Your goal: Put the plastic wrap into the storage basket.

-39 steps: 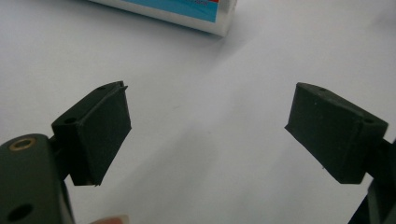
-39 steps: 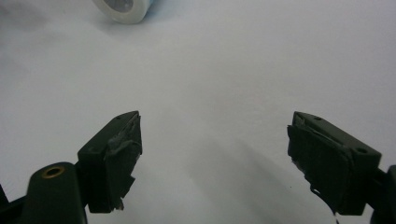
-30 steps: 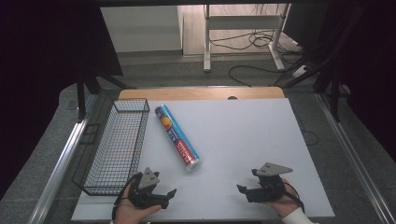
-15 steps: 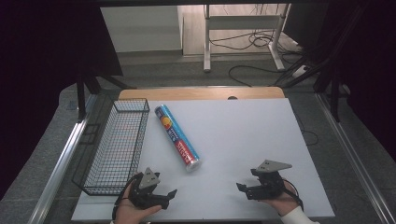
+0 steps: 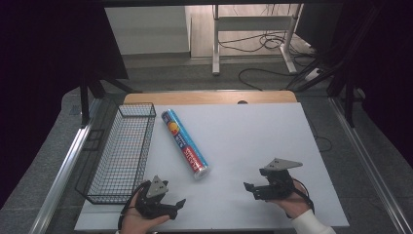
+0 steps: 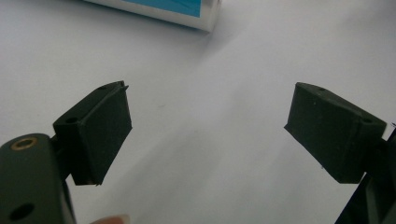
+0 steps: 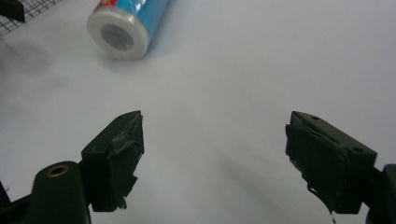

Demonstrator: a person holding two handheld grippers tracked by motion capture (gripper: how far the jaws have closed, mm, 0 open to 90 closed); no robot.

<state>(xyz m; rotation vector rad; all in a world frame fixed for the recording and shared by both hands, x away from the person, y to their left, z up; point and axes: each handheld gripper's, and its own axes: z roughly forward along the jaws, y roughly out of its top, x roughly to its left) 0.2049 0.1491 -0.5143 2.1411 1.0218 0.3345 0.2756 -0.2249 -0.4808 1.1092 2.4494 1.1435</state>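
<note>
High view shows both grippers, left gripper (image 5: 171, 205) and right gripper (image 5: 252, 188), fingers apart and empty at the frame's bottom, the right's having just narrowed, likely about to reach for the tube (image 5: 185, 144) beside the wire basket (image 5: 117, 161) on the counter (image 5: 253, 141).

Your left gripper (image 5: 171, 207) and right gripper (image 5: 253, 189) are black, each topped by a grey three-cornered plate; a brass-coloured ring marks each gripper's body at 7 o'clock in the gripper views. The tube (image 5: 185, 143), at 12 o'clock from your left gripper, is blue with an orange and red print, a silvery band and a white end cap. The wire basket (image 5: 122, 151), at 9 o'clock from the tube, is a black grid. The table sheet (image 5: 253, 141) is plain white, with a light wooden edge (image 5: 209, 97) at 12 o'clock.
</note>
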